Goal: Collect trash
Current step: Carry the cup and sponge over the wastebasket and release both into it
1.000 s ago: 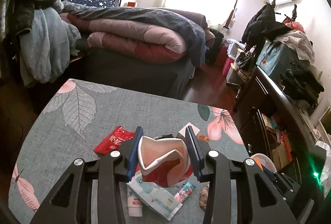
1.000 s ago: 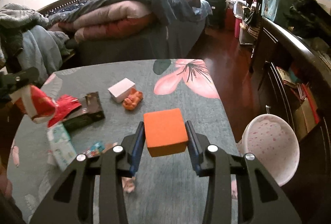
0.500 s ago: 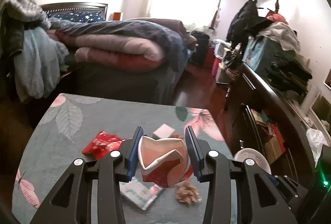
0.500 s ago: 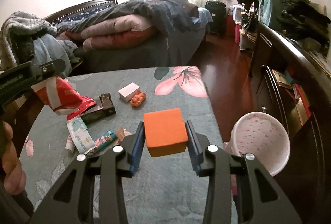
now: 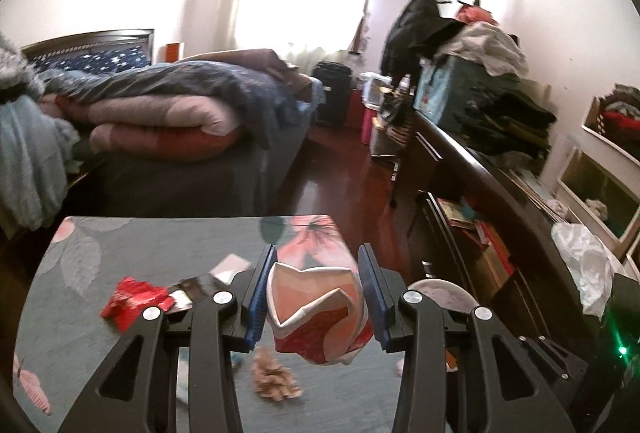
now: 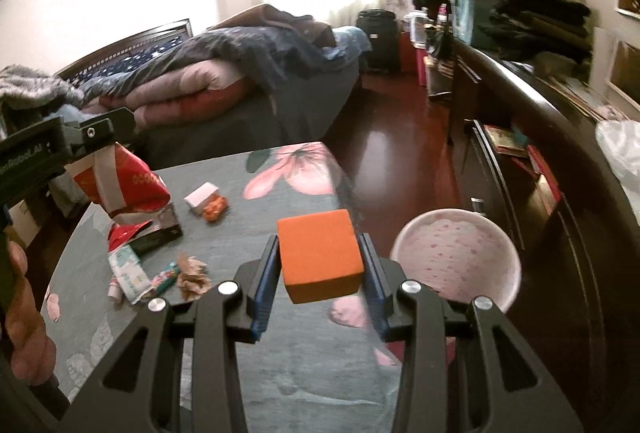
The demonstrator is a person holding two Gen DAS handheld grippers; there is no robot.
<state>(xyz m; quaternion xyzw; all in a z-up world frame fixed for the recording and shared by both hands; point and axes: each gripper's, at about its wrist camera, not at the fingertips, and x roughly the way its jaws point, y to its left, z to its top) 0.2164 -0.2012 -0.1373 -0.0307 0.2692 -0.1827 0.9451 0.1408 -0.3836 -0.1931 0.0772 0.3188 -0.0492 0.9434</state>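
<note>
Both grippers tilted down above the desk, left gripper jaws clenched on a crushed red cup, mouth toward the camera, right gripper jaws grasping an orange block, pink bin on the floor beyond the desk edge.
</note>
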